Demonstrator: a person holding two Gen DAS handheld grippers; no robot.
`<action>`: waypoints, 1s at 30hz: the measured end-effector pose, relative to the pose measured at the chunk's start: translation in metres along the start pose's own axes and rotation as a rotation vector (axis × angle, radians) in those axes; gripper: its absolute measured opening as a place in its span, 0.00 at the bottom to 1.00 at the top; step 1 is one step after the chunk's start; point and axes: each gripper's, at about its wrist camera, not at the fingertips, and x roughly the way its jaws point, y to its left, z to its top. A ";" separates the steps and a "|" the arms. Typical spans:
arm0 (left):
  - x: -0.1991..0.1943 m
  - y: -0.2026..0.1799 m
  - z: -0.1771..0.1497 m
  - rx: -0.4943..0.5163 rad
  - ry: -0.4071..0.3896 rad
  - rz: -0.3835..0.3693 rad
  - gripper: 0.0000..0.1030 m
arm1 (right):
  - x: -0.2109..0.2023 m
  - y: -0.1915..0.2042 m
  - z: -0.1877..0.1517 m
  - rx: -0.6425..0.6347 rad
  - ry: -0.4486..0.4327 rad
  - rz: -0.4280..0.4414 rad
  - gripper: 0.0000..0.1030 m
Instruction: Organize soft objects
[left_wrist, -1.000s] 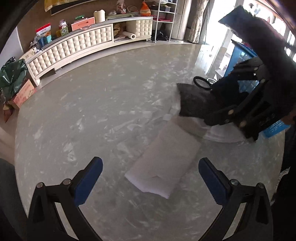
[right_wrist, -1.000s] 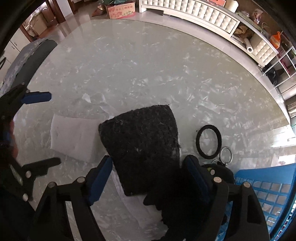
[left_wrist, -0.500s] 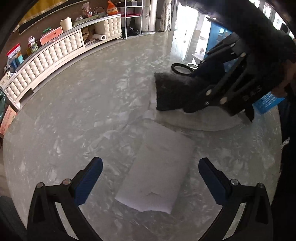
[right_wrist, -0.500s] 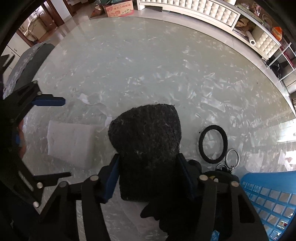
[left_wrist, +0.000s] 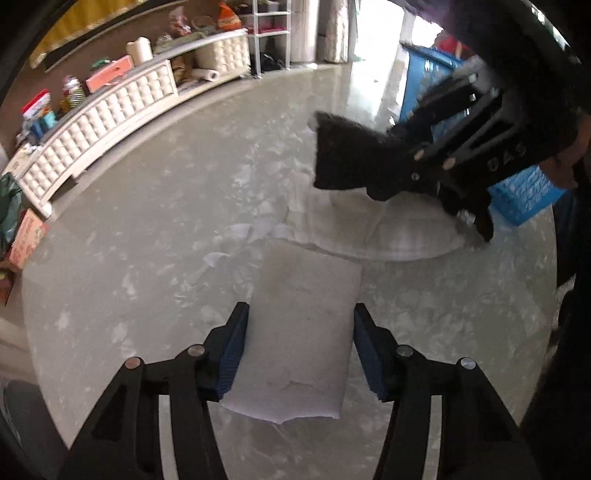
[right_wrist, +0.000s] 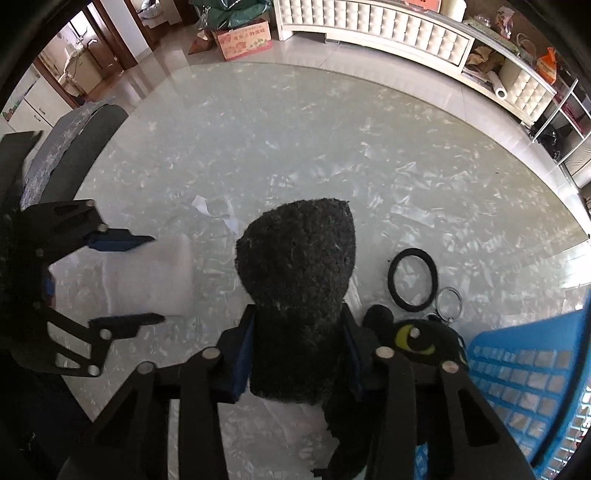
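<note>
While pinched in right gripper (right_wrist: 297, 354), black cloth (right_wrist: 299, 280); white pad (left_wrist: 301, 325) between left gripper (left_wrist: 300, 354) fingers.

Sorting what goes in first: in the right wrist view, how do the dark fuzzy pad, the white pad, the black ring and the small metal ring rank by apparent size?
1. Dark fuzzy pad, though nearest the camera
2. White pad, partly hidden
3. Black ring
4. Metal ring

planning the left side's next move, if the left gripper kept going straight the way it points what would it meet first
The white foam pad, which already lies between the left gripper's open fingers. Beyond it lie the white cloth and the dark fuzzy pad in the right gripper; depth is unclear.
</note>
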 end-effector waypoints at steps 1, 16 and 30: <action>-0.007 -0.001 0.000 -0.008 -0.010 0.002 0.52 | -0.004 -0.001 -0.001 0.005 -0.005 0.006 0.37; -0.086 -0.048 0.013 -0.089 -0.084 0.093 0.52 | -0.082 0.003 -0.039 0.009 -0.139 0.078 0.31; -0.126 -0.110 0.033 -0.082 -0.136 0.140 0.52 | -0.147 -0.025 -0.104 0.038 -0.228 0.049 0.31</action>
